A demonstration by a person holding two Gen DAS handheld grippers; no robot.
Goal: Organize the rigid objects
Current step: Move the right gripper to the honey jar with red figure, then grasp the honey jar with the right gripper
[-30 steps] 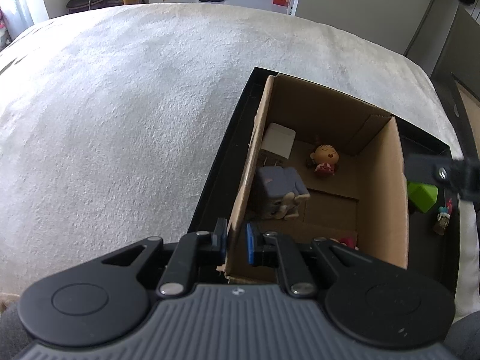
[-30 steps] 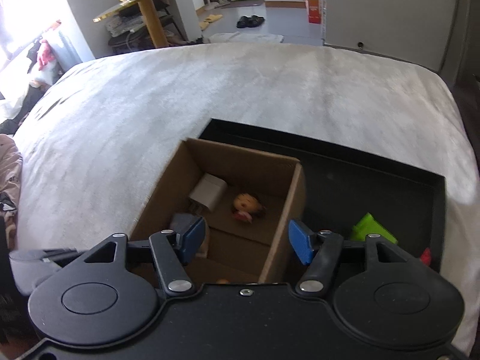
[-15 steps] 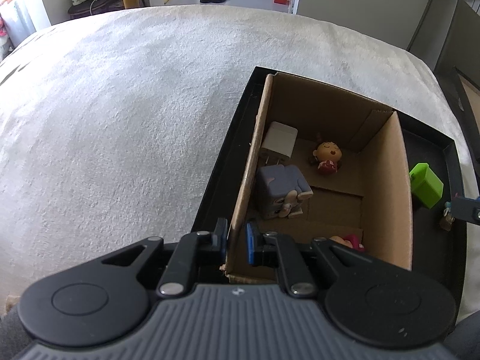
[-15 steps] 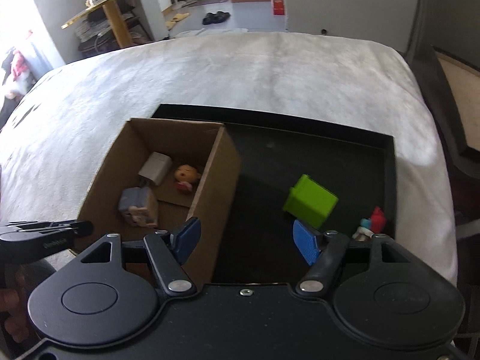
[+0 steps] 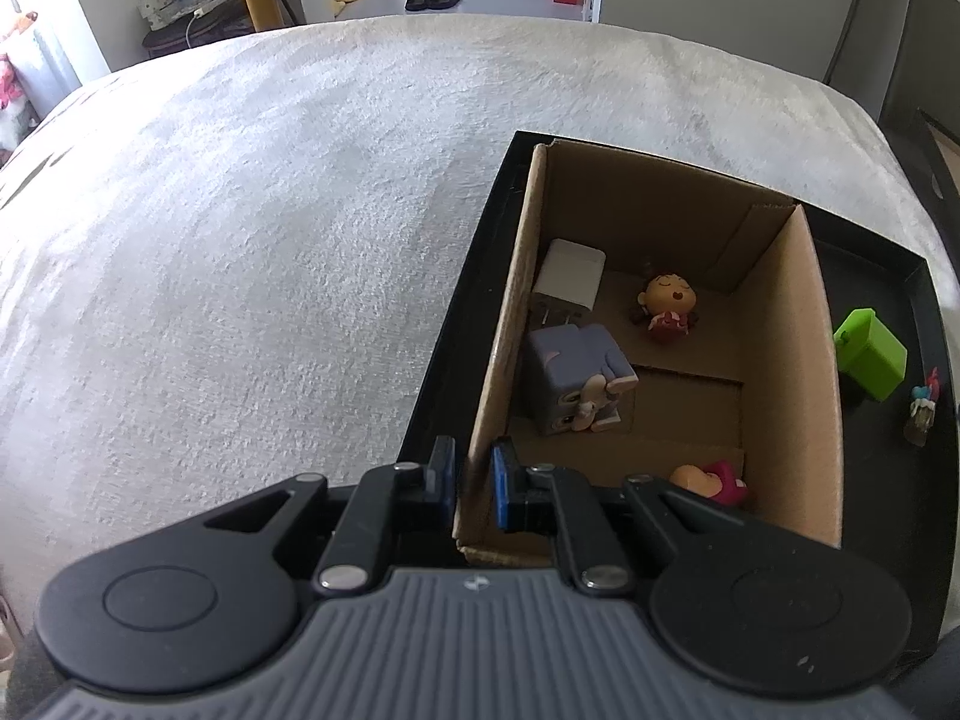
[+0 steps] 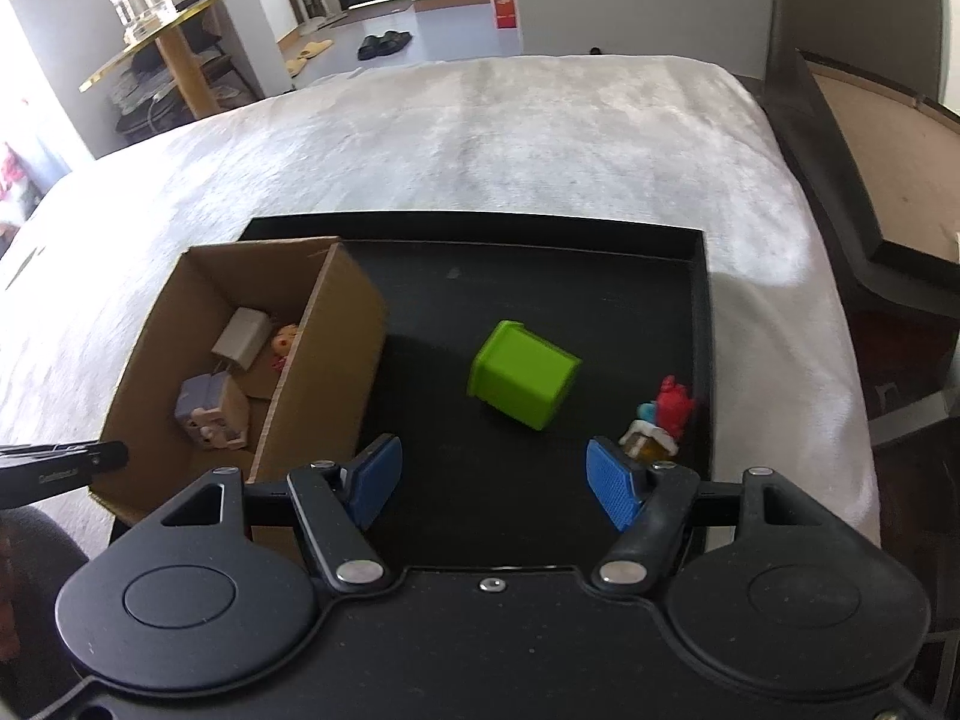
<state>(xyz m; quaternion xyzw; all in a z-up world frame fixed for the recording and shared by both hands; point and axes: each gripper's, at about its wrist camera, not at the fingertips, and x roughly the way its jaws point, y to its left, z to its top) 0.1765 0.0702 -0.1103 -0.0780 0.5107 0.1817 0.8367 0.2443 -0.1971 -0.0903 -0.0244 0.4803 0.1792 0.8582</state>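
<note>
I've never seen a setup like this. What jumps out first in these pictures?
A bright green block lies tipped over in the middle of a black tray on a white blanket. At the tray's left end stands an open cardboard box with small toys and a white charger inside. The left gripper pinches the box's near wall, and the right gripper hangs open before the block.
</note>
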